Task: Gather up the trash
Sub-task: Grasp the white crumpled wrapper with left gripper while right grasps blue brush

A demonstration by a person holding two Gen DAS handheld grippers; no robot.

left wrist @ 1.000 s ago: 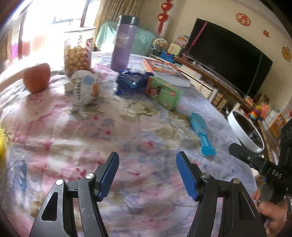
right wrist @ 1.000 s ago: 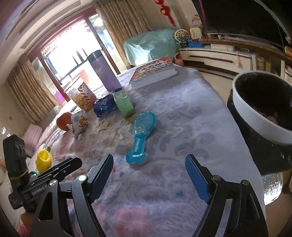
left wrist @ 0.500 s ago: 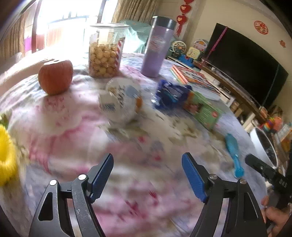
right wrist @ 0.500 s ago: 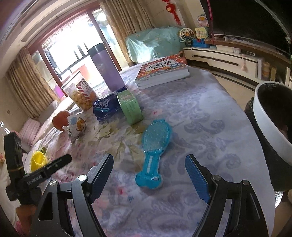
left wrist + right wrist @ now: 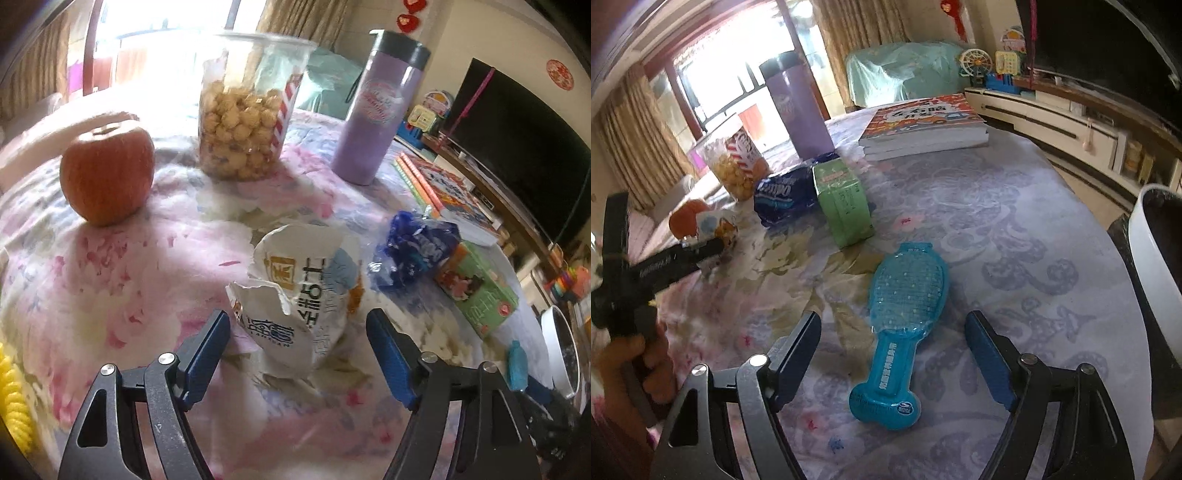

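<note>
The left gripper [image 5: 298, 334] is closing its jaws, and the torn white wrapper [image 5: 301, 295] is sitting between them, not squeezed yet. The right gripper [image 5: 892, 343] is closing its jaws too, around the handle of the blue brush [image 5: 905, 325], but not touching it. Both are lying on the flowery surface [image 5: 129, 266]. Farther back, a blue bag [image 5: 413, 251], a green box [image 5: 476, 288], an apple [image 5: 107, 173], a snack tub [image 5: 247, 114] and a purple bottle [image 5: 376, 110] are sitting.

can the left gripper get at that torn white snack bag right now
Probably yes. The torn white snack bag sits just ahead of the left gripper, between its closing jaws, which do not touch it yet. Nothing lies between them; the blue wrapper sits off to the side.
</note>
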